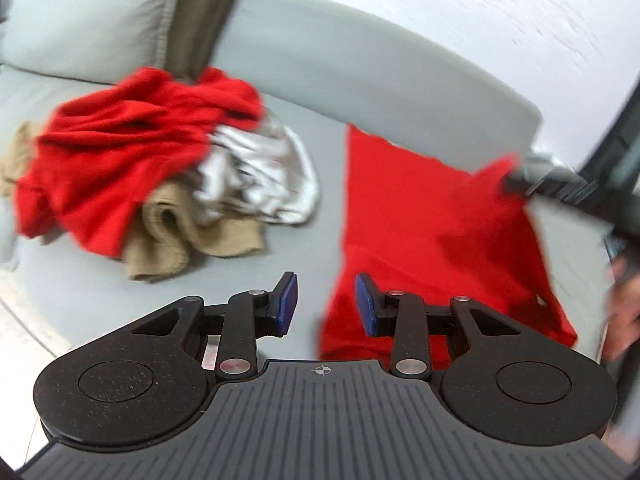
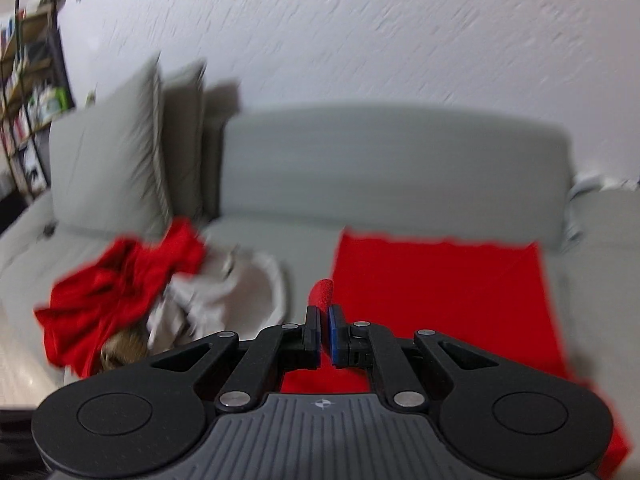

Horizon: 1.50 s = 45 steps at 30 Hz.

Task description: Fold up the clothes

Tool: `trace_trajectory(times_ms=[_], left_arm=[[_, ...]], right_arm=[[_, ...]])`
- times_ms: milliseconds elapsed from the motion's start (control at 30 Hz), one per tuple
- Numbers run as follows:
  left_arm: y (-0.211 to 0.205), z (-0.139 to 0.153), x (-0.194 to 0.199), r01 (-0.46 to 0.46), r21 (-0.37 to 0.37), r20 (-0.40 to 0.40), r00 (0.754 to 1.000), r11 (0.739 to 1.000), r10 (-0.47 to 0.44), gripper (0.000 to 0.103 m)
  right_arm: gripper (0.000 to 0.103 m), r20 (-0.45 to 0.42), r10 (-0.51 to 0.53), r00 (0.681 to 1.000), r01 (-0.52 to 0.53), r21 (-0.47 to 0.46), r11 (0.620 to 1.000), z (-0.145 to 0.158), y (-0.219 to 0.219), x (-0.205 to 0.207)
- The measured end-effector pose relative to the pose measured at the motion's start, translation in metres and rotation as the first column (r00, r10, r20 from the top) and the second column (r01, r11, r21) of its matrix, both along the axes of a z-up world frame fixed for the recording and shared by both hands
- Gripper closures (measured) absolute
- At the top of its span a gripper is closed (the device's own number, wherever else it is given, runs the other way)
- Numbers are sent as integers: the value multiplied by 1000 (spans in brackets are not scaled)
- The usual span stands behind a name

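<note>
Right wrist view: my right gripper (image 2: 324, 330) pinches the red cloth (image 2: 440, 292), mid-fold; my left gripper (image 1: 326, 304) gapes empty; the pile (image 1: 160, 168) waits unfolded.

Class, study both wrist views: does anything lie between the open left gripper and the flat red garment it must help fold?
Nothing visible does. The left gripper hangs open at the near left edge of the flat red garment, with only bare sofa seat under the gap. The pile of unfolded clothes lies off to the left, apart. The right gripper pinches the cloth.
</note>
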<state>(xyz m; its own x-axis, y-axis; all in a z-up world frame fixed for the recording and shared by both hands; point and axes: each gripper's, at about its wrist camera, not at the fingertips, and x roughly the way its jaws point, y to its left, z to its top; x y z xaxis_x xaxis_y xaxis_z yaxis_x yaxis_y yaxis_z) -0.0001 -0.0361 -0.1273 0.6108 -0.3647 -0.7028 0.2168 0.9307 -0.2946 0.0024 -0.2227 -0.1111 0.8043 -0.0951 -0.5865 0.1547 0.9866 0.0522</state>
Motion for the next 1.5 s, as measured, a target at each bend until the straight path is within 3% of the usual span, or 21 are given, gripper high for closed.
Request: trace_trajectory(times_ms=[67,100,167,233,400,533,667,767,1000,1100,1200,1500], left_arm=[[13,-2,-1,-24,1,-7,1000,1000,24,65],[15,-3,-1,-27,0,-12,1000,1000,27,65],[17,-9,-1,-17,1,-31,999,1000,17,65],[13,-13,-1,2,12,-34,999,1000,-2,65],[-9,-21,6,54,25,-48,997,998,-53,62],[-40,-33,19,110,40,-72,992,993,-107,62],[-68,-49,38,158,61,-104,983,985,-151,65],[-81,-66,57,165,4,-199,967,986,-161,76],[-86,-79,68,119,-41,-321,939,992,-126,77],[-90,-83,70,93,1,-350,933,996,-87,77],[-88,-85,68,64,20,-363,930,998,-53,71],[-94,-98,78,59,-26,-395,916,998,-64,72]], right_arm=[[93,-74,20,997,-16,49,999,-31,11,12],[86,-116,40,992,-29,94,995,-46,14,16],[83,-199,88,976,-40,235,971,-66,9,18],[64,-203,106,974,-37,316,948,-67,-1,3],[55,-125,132,983,-78,367,927,-32,-56,-38],[55,-121,53,991,0,402,916,-21,-124,-85],[55,-126,-47,991,97,426,899,-37,-166,-124],[55,-137,-121,983,172,469,866,-54,-185,-145],[55,-116,-214,970,241,596,766,-81,-206,-169],[54,-110,-237,965,252,634,732,-86,-212,-169],[54,-117,-216,969,240,632,737,-87,-208,-165],[54,-143,-198,970,244,610,754,-89,-203,-161]])
